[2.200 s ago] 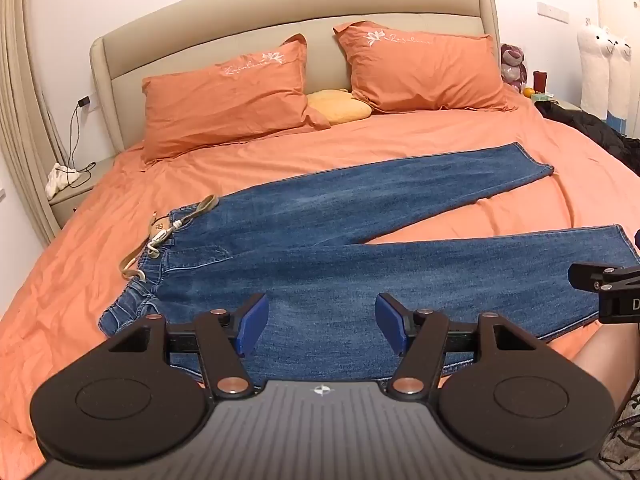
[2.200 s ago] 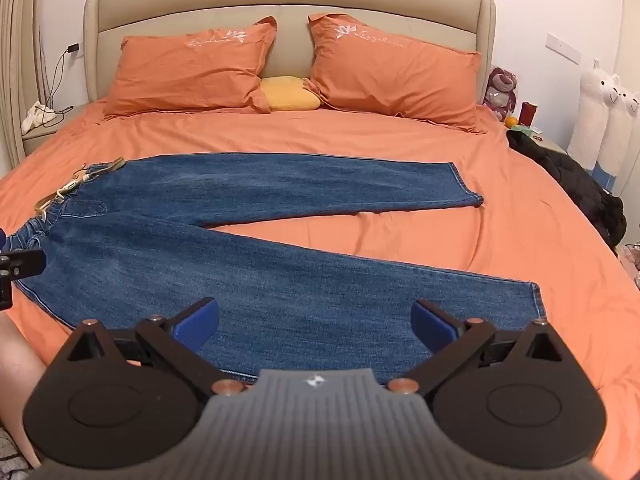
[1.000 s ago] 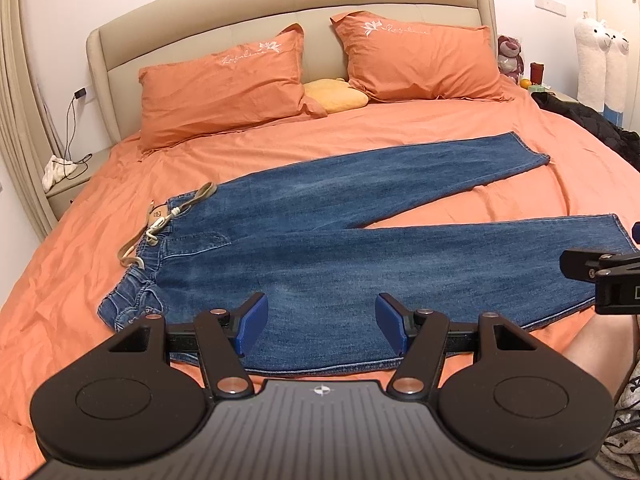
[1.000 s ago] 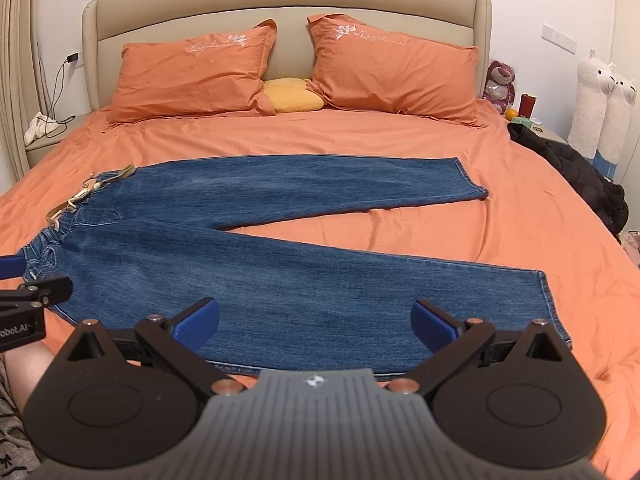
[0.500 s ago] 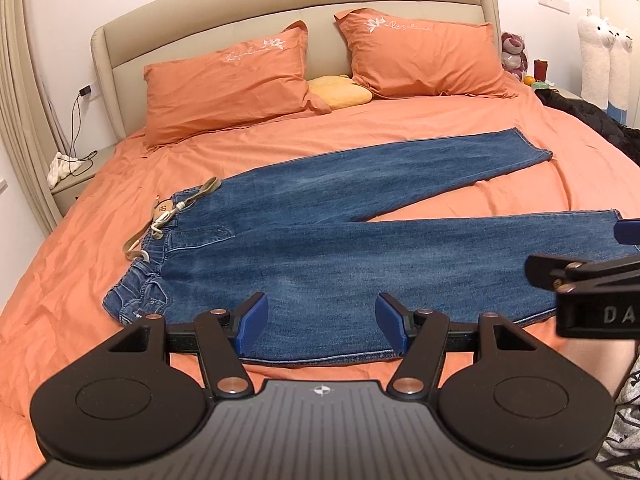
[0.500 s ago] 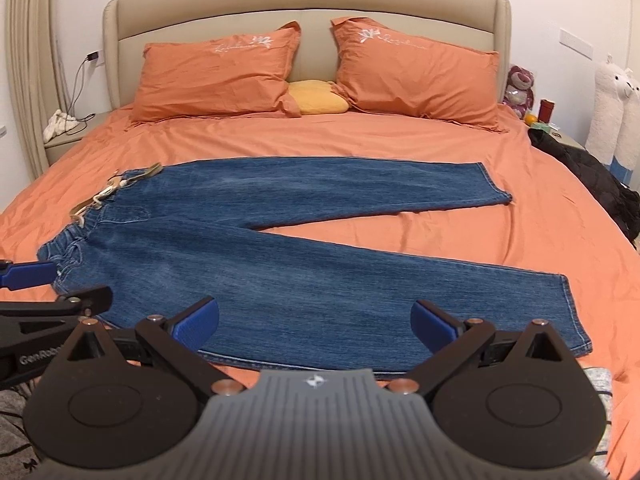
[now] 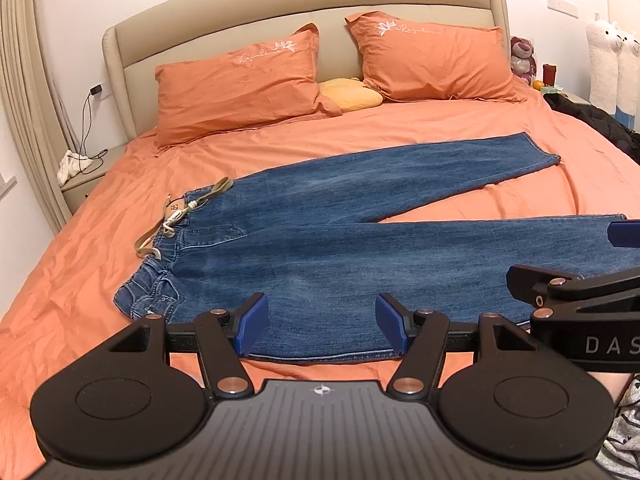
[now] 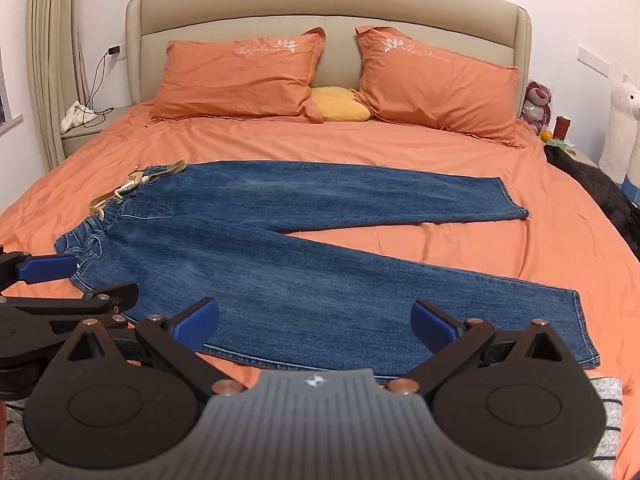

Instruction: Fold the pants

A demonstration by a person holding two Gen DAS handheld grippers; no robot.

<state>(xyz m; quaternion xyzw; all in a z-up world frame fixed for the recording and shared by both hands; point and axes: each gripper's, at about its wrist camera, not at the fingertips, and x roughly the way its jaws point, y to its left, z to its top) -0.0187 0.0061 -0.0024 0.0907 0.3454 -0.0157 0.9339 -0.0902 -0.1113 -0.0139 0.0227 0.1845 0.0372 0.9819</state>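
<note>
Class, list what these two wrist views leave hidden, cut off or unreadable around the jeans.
- Left wrist: near leg hem of the jeans, hidden behind the right gripper.
- Right wrist: near hem edge, behind the right gripper body.
- Both: waistband tag text, too small.
- Pillow embroidery, unreadable.

Brightness: both views were bright and even, with soft indoor light from above.
Shadows: only weak shadows lay under the pillows (image 8: 244, 76) far ahead of the claw and in the folds of the sheet (image 7: 540, 152).
Glare: a mild sheen showed on the grey ribbed plate behind the fingers.
Sharpness: the jeans (image 7: 360, 248) ahead were sharp; no motion blur.
Distortion: strong fisheye bending curved the headboard (image 8: 328, 0), and the corners were dark.
</note>
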